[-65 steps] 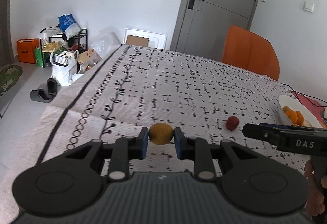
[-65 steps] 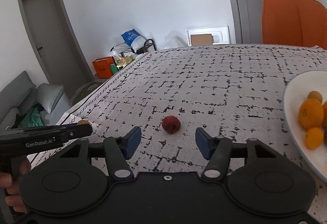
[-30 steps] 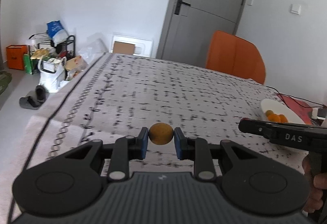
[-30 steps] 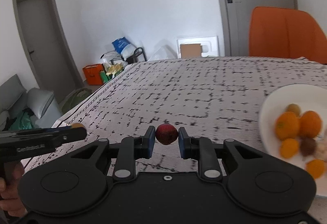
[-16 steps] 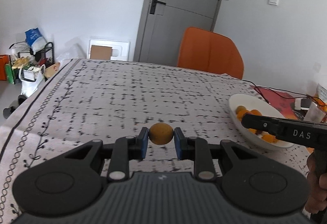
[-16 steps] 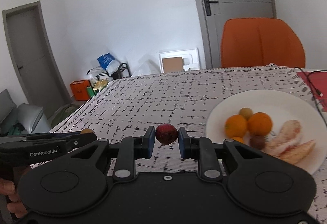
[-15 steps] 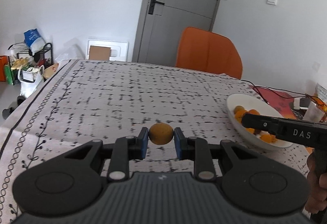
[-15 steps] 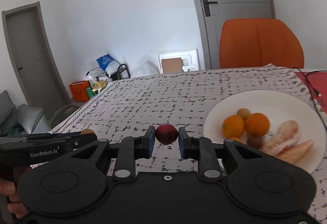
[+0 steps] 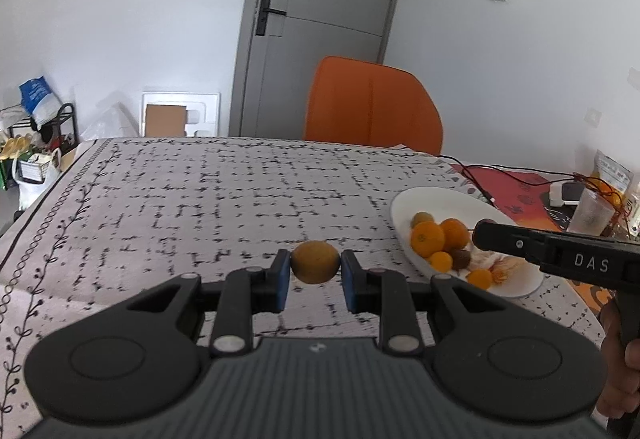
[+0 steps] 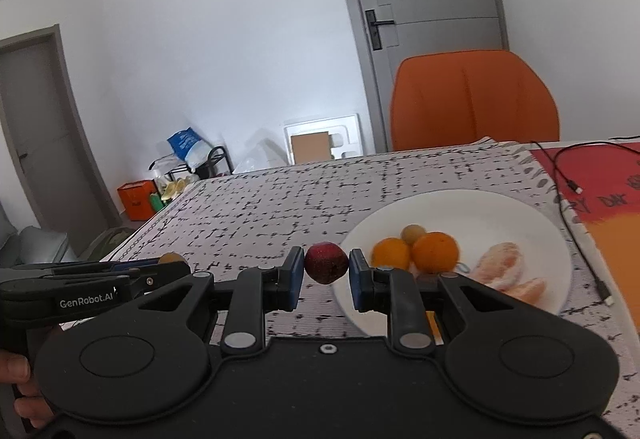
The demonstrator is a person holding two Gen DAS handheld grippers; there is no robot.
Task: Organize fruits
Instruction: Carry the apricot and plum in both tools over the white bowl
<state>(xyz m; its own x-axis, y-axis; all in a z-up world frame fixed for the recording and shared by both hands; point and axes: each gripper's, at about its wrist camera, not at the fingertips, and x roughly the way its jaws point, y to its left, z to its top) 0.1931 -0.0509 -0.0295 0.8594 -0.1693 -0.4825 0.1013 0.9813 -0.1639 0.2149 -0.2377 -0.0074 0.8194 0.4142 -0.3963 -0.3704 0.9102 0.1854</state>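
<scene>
Plate nearer now — both tongs still pinching fruit.

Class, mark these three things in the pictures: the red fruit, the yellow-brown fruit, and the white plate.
red fruit (image 10: 325,263), right wrist view, middle of its skin.
yellow-brown fruit (image 9: 315,261), left wrist view, middle of its skin.
white plate (image 10: 472,211), right wrist view, bare far part.

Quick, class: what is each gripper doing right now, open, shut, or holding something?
Left gripper: shut on the yellow-brown fruit.
Right gripper: shut on the small red fruit.
</scene>
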